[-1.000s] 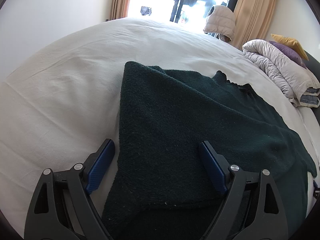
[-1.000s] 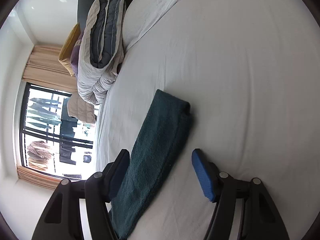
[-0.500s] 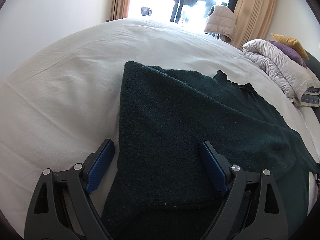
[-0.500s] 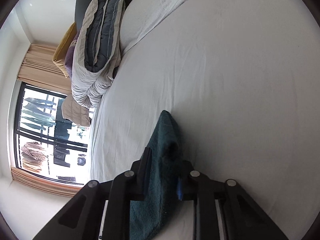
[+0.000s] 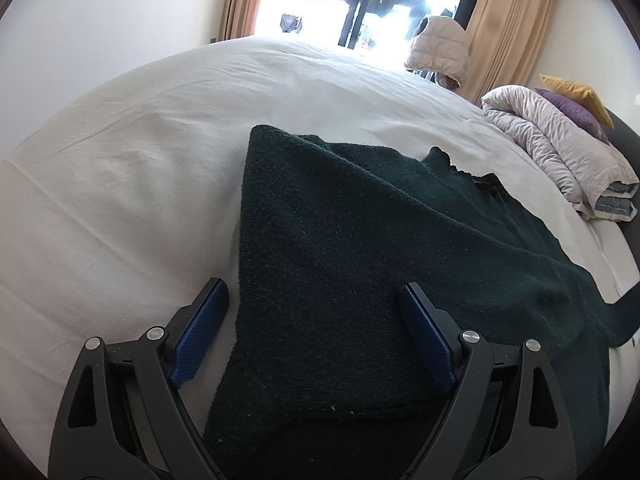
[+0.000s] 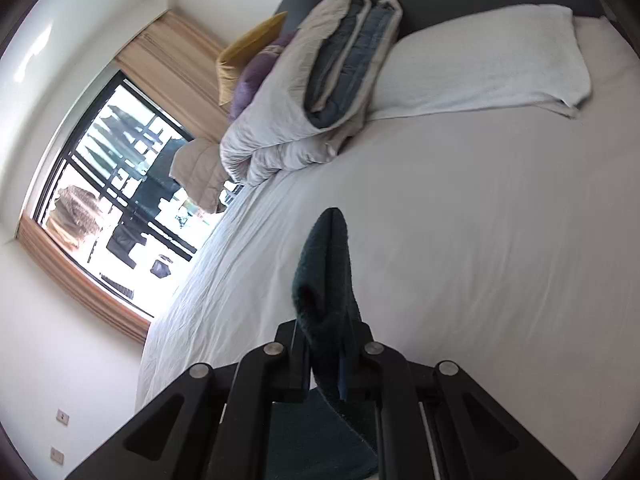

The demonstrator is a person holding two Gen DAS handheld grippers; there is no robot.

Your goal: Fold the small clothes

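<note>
With our right tongs [image 6: 324,356] closing on the sleeve [image 6: 326,276] and our left tongs [image 5: 312,320] spread wide over the dark green sweater [image 5: 360,248] lying mid-bed [image 5: 120,200], we should carry the sleeve across smoothly, without dragging the body.

**Daylight floods in, window blown out**

Strong sun pours through the window [image 5: 360,0], overexposed to white glare. The white sheet [image 5: 140,160] glows evenly with soft shadows. Fisheye bending curves every edge; the right wrist view is slightly motion-blurred.
</note>
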